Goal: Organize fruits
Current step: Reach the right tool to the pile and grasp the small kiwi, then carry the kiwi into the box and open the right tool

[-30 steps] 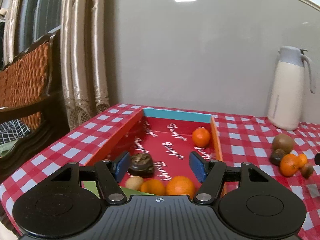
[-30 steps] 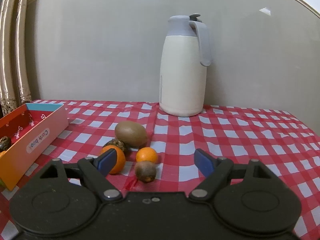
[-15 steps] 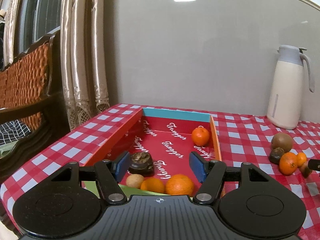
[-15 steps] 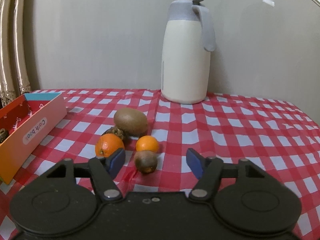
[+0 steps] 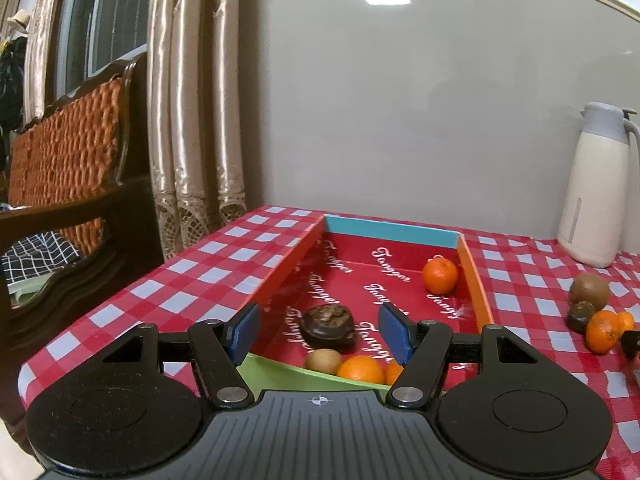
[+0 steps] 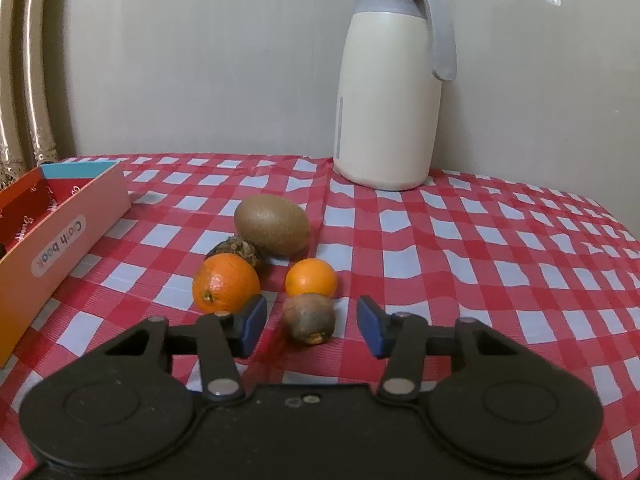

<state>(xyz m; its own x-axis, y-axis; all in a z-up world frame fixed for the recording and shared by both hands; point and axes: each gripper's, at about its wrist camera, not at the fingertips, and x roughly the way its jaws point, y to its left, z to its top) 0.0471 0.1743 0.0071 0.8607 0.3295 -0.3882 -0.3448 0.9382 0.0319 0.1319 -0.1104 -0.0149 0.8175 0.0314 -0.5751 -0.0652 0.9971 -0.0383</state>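
On the checked cloth lies a cluster of fruit: a large kiwi [image 6: 272, 230], a dark wrinkled fruit [image 6: 238, 251], a big orange [image 6: 225, 288], a small orange [image 6: 311, 278] and a small brown fruit [image 6: 309, 318]. My right gripper [image 6: 311, 327] straddles the small brown fruit; its jaws are closing, with a gap still on each side. The red box [image 5: 474, 298] holds an orange [image 5: 440, 276], a dark fruit [image 5: 329, 322], a small kiwi [image 5: 323, 361] and an orange [image 5: 360, 369] at its near end. My left gripper [image 5: 320, 336] hovers open over the near end, holding nothing.
A cream jug with a grey lid [image 6: 390, 84] stands at the back by the wall. The box's pink outer side [image 6: 60, 240] lies left of the fruit cluster. A wooden chair [image 5: 68, 184] and curtains [image 5: 192, 120] stand beyond the table's left edge.
The right gripper has moved forward and lower over the fruit, and its jaws have narrowed around the small brown fruit. The left gripper has drifted slightly over the box, jaws unchanged.
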